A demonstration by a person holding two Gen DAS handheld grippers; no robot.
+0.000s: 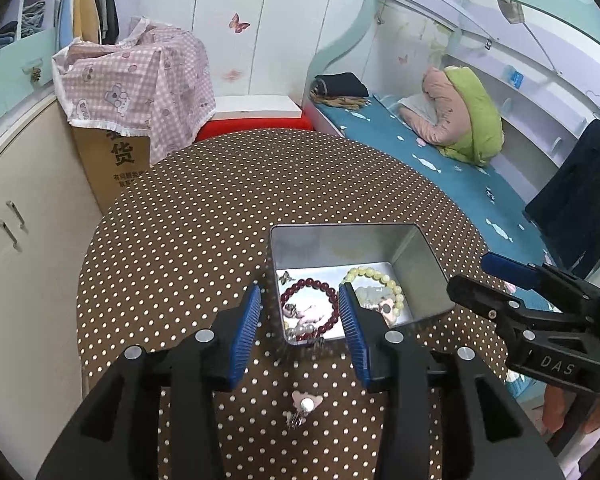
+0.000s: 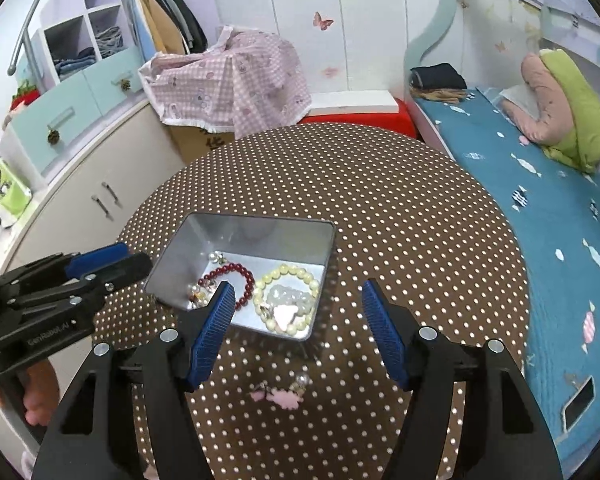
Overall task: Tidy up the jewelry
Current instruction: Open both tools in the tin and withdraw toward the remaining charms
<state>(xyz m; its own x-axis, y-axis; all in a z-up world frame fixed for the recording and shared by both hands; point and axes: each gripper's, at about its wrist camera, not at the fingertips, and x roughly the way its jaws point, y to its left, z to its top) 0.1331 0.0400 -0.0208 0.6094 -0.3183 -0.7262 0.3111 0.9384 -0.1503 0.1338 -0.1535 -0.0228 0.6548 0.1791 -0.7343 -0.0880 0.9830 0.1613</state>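
Metal tin already holding red bracelet, yellow bracelet. Pink earring lying near tin, uncollected. Left gripper, right gripper both hovering spread, empty, framing it for pickup.

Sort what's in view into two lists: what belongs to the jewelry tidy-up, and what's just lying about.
Belongs to the job:
metal tin
red bead bracelet, in the tin
yellow bead bracelet, in the tin
pink pearl earring, on the table outside the tin

Just lying about:
pink checked cloth
cardboard box
green and pink bedding
folded dark clothes
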